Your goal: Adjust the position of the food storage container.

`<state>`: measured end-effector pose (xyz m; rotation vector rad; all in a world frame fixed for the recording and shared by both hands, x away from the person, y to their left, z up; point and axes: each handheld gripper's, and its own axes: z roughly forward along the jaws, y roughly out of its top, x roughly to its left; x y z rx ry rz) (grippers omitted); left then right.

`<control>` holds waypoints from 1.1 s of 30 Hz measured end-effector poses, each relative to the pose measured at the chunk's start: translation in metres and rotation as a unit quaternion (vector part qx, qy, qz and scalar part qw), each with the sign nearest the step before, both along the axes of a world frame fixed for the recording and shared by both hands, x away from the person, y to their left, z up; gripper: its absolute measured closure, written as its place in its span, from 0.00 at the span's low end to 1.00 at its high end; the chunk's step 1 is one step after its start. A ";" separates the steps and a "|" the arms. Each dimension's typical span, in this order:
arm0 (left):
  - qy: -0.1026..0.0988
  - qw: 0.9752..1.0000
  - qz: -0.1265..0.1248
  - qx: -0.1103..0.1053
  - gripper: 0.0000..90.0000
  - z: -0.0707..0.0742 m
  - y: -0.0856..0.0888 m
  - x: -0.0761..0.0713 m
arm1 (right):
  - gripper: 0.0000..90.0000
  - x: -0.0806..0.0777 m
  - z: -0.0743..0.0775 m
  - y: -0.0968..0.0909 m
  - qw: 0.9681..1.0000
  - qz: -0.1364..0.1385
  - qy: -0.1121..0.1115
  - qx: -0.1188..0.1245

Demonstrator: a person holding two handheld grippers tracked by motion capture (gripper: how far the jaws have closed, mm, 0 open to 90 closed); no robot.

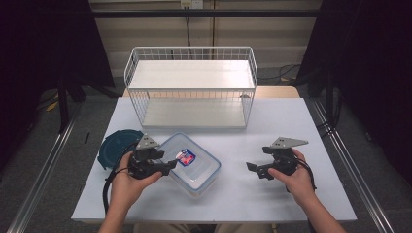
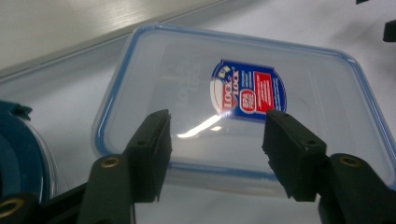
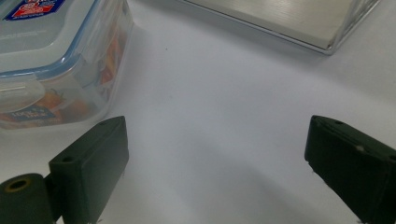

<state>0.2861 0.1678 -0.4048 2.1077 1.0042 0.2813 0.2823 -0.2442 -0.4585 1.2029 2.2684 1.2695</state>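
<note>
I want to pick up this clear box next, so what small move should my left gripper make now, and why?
Probably ease the left gripper a little further forward and down, so its jaws straddle the near edge of the clear box. In the left gripper view the jaws stand apart just short of that edge, with nothing pressed between them. The right gripper is open over bare table, clear of the box.

The right claw [image 3: 217,170] stands with its two black jaws wide apart above the bare white bench [image 3: 219,98], nothing between them. At the upper left sits a clear plastic container [image 3: 70,88] with a blue-rimmed lid [image 3: 42,32] (a red and blue label at its top edge), orange contents showing through its wall. A metal shelf base [image 3: 289,18] crosses the upper right, well apart from the container.
</note>
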 end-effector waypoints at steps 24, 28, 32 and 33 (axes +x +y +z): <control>0.078 0.996 -0.050 0.015 1.00 -0.032 0.006 -0.018 | 0.06 0.014 0.002 0.022 0.999 0.040 -0.005 0.001; 0.086 0.994 -0.057 0.018 1.00 -0.034 0.002 -0.019 | 0.06 0.014 0.002 0.022 0.999 0.039 -0.007 0.000; 0.089 0.994 -0.066 0.016 1.00 -0.035 0.001 -0.019 | 0.06 0.014 0.002 0.021 0.999 0.035 -0.008 0.000; 0.089 0.994 -0.066 0.016 1.00 -0.035 0.001 -0.019 | 0.06 0.014 0.002 0.021 0.999 0.035 -0.008 0.000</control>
